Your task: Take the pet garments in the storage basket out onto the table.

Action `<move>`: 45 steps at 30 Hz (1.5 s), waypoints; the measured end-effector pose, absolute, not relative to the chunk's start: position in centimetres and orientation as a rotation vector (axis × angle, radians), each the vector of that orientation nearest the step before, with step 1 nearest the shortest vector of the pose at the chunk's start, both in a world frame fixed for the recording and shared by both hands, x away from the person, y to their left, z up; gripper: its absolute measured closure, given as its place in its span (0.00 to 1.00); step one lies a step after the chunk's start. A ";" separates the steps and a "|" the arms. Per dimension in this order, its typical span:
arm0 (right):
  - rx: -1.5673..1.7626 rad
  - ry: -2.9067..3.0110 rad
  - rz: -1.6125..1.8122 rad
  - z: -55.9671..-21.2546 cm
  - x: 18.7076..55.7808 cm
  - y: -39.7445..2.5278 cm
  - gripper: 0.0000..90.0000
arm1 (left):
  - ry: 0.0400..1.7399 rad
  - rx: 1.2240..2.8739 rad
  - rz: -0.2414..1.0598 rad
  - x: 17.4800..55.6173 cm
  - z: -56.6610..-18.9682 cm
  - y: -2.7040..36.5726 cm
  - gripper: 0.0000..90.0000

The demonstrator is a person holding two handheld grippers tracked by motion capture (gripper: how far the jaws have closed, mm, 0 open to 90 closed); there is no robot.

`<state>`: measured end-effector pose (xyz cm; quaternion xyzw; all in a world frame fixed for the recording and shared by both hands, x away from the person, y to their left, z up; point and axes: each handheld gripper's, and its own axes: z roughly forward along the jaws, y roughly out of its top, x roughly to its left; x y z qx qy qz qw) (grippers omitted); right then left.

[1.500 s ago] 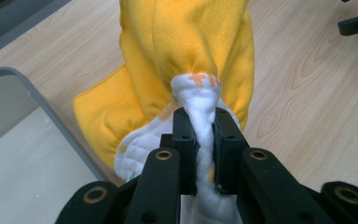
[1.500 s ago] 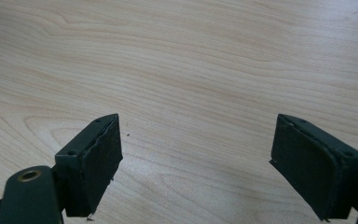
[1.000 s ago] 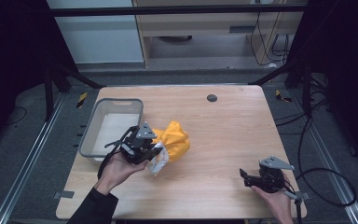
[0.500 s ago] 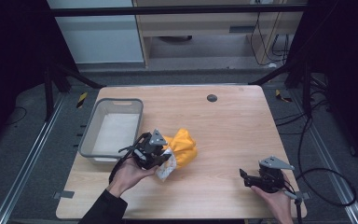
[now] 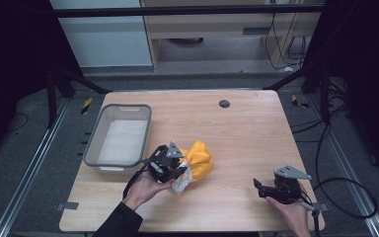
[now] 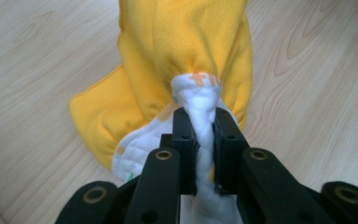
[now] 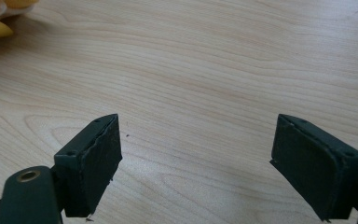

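On the wooden bench point(image 5: 246, 133), near its front left and just right of the grey tub point(image 5: 120, 140), our yellow cloth point(image 6: 186, 56) lies bunched. Our left gripper point(image 6: 200, 135) has its jaws pinching a twisted white fold of it. Our right gripper point(image 7: 196, 163) rests well apart, jaws spread over bare wood. We judge the thin fold could slip free if we lift fast, since most of the cloth hangs ahead. Orange marks on the white lining are too crumpled to read.

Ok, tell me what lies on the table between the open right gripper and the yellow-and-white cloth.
Bare wood. In the high view, nothing sits between the right gripper and the yellow-and-white cloth, only wooden table.
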<state>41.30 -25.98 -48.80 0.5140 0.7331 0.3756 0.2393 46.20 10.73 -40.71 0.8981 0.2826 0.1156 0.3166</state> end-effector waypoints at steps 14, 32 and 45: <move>1.402 2.017 1.024 -48.8 41.3 -26.0 0.17 | 0.714 2.396 0.284 46.0 -42.6 9.4 0.87; 1.397 2.019 1.018 -48.9 41.4 -25.9 0.16 | 0.723 2.420 0.281 45.7 -43.5 8.9 0.58; 1.388 2.016 1.020 -48.9 41.4 -25.9 0.15 | 0.812 2.339 0.287 45.1 -42.3 10.7 0.27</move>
